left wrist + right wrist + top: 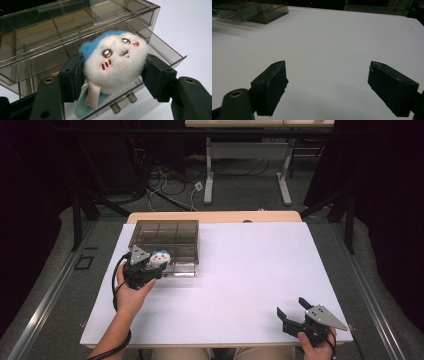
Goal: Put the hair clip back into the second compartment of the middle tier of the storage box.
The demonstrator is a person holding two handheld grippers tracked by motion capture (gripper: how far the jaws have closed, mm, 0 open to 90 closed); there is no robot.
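L claw (150, 265) clamped, arm extended; R claw (292, 312) wide open, low.

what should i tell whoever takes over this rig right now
Left claw: shut on the plush toy, a white round face with a blue top, pinched at both sides. It hangs over the open drawer of the smoky clear drawer box at the table's far left.
Right claw: open, holding nothing, low over the near right corner of the table.
Done: toy picked up and carried to the pulled-out drawer.
Left: probably lower the toy into the drawer, let go, back the left claw out, then push the drawer shut by its front knobs.
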